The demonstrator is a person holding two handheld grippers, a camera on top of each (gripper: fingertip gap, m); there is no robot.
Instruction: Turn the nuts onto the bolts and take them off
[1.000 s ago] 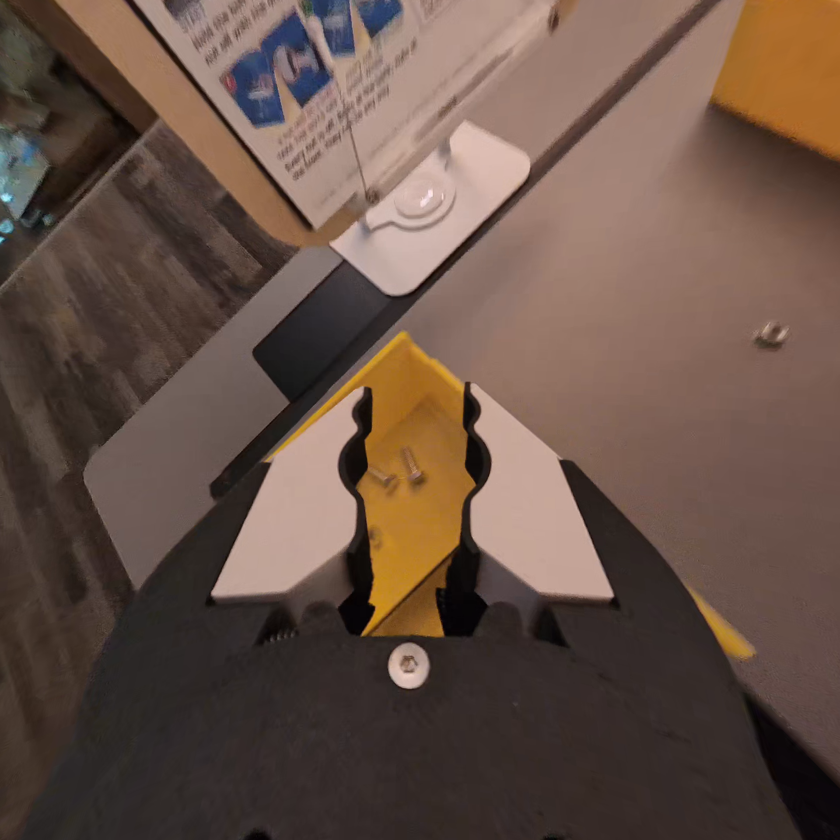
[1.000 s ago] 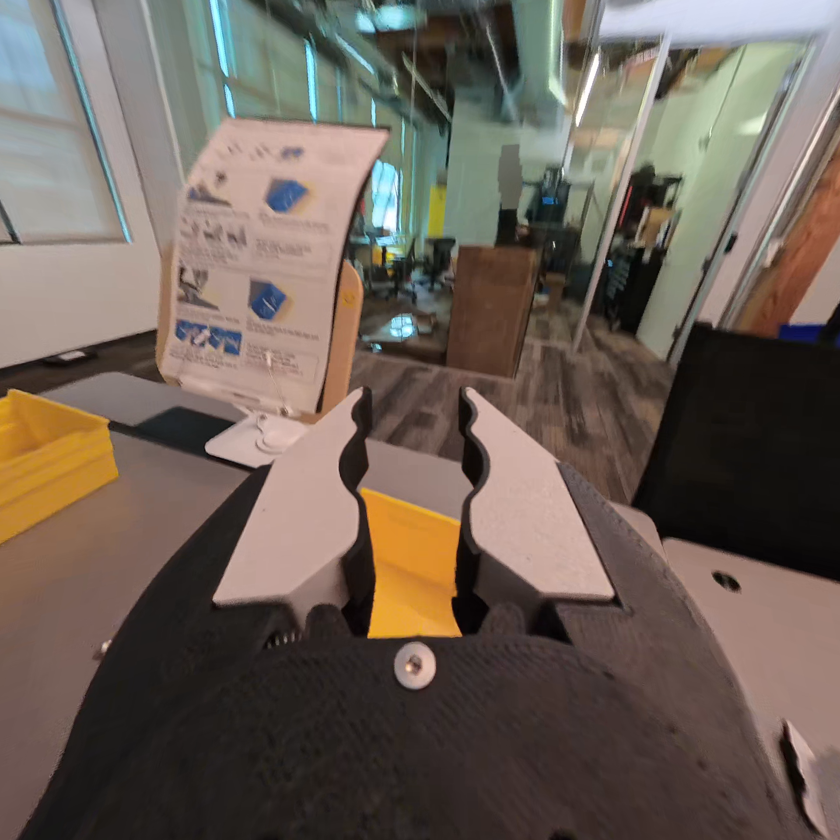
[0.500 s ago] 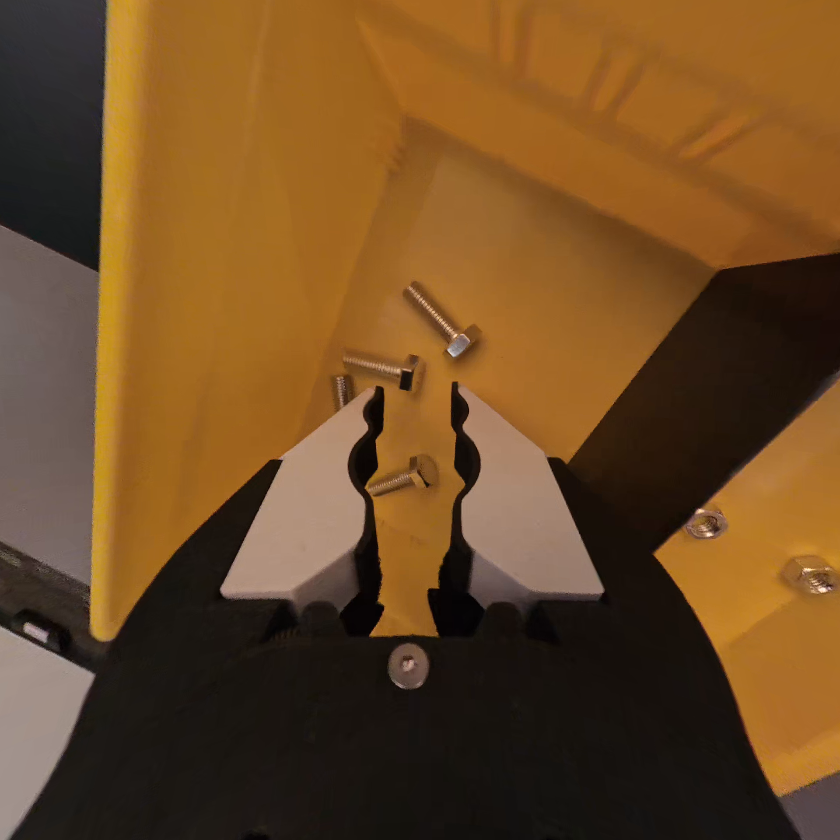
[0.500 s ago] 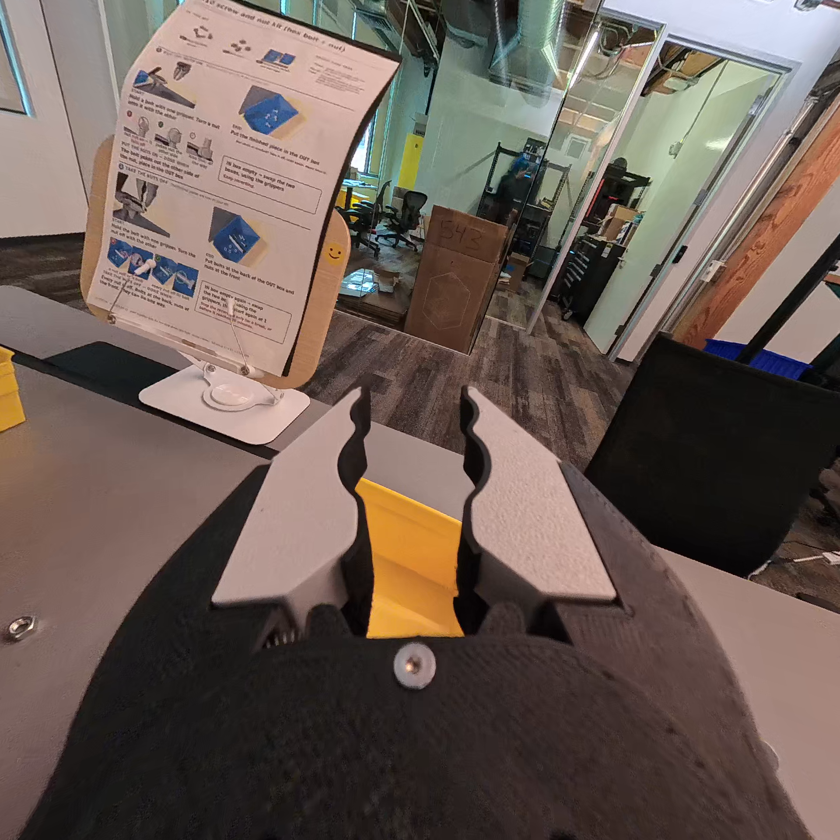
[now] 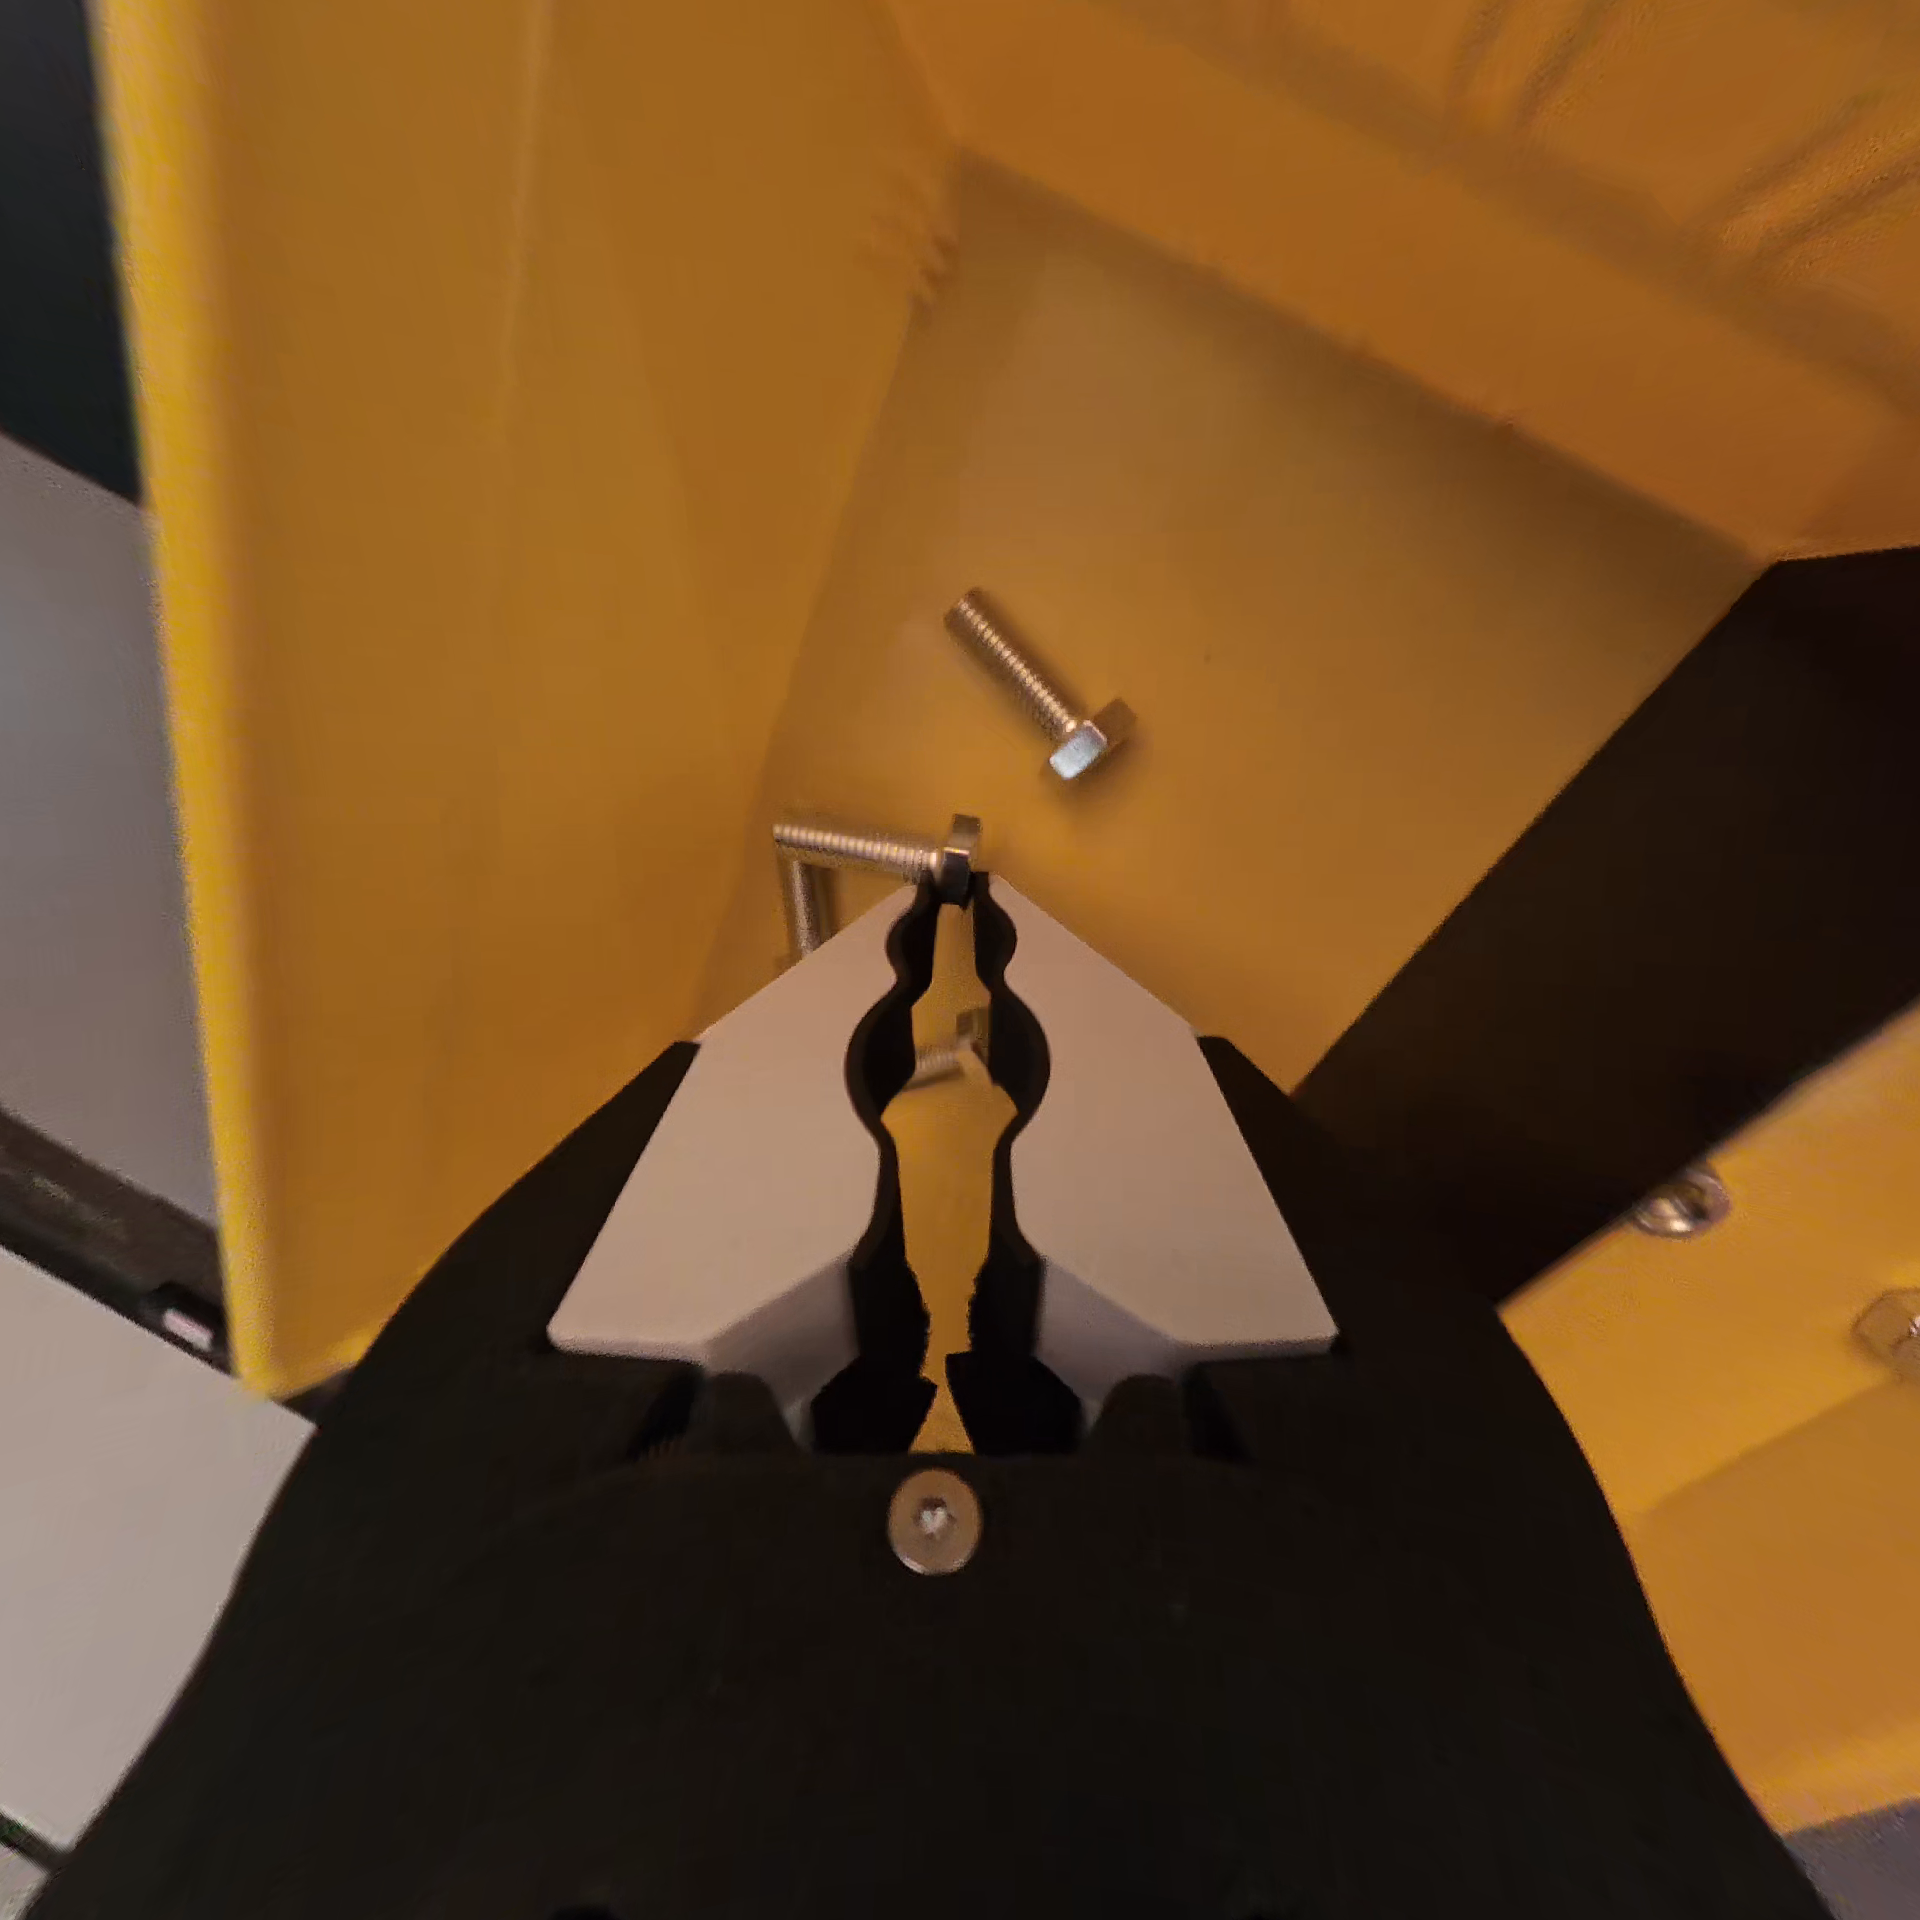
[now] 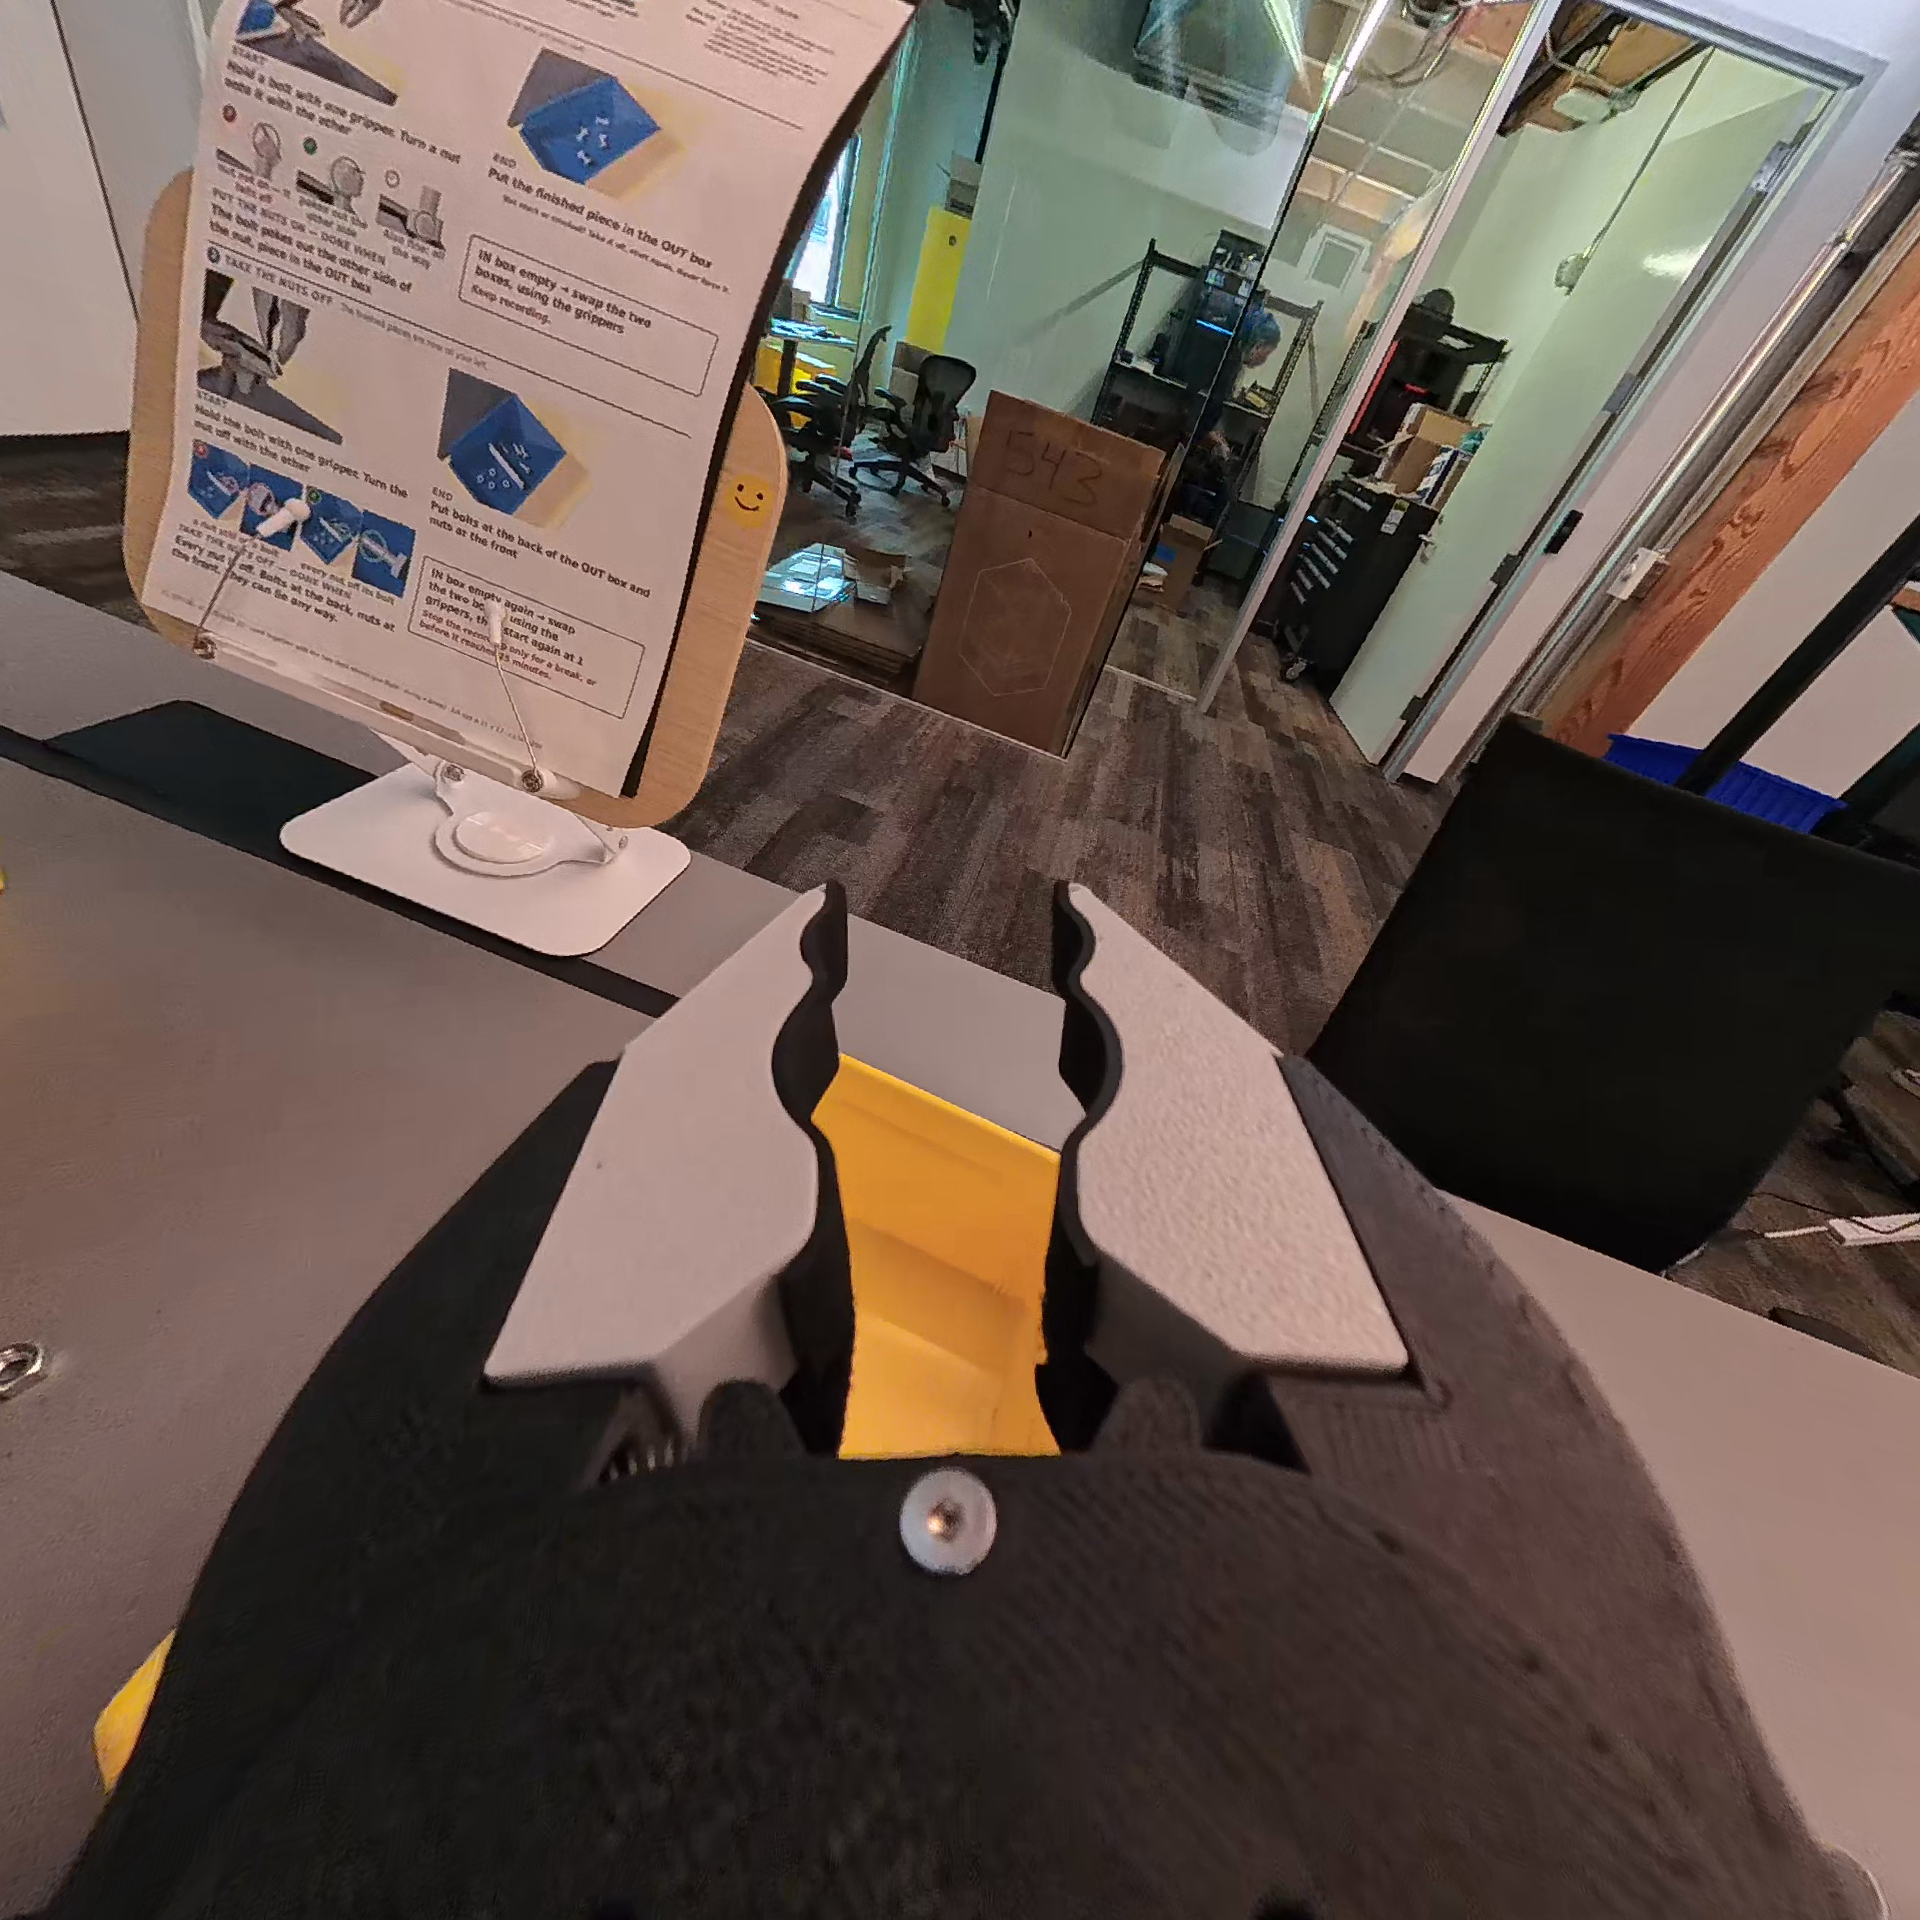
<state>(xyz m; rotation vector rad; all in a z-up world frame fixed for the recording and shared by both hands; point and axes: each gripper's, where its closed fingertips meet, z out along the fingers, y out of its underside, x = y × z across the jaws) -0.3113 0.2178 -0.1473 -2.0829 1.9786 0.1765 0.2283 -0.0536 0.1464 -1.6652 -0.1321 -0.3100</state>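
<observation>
In the left wrist view my left gripper (image 5: 954, 896) is down inside the yellow bin (image 5: 499, 520). Its jaws are closed on the hex head of a silver bolt (image 5: 883, 847), whose shaft points left. A second bolt (image 5: 1039, 681) lies loose just beyond it. A third bolt (image 5: 940, 1055) shows through the gap between the fingers, and another (image 5: 805, 914) is half hidden at the left fingertip. Two nuts (image 5: 1673, 1210) (image 5: 1891, 1340) lie in the compartment to the right. My right gripper (image 6: 948, 914) is open and empty above the yellow bin (image 6: 935, 1247).
A black divider (image 5: 1558, 987) splits the bin between bolts and nuts. On the grey table (image 6: 260, 1091), a loose nut (image 6: 16, 1366) lies at the left edge. A printed sheet on a white stand (image 6: 468, 364) is at the back. A black chair (image 6: 1610, 987) is at the right. Tip to tip, the grippers are about 65 centimetres apart. The left tips stand about 35 centimetres off the loose nut (image 6: 16, 1366).
My left gripper dropped into the bin, moved forward over the bolts and closed on one bolt's head. My right gripper stayed open and shifted its aim only a little.
</observation>
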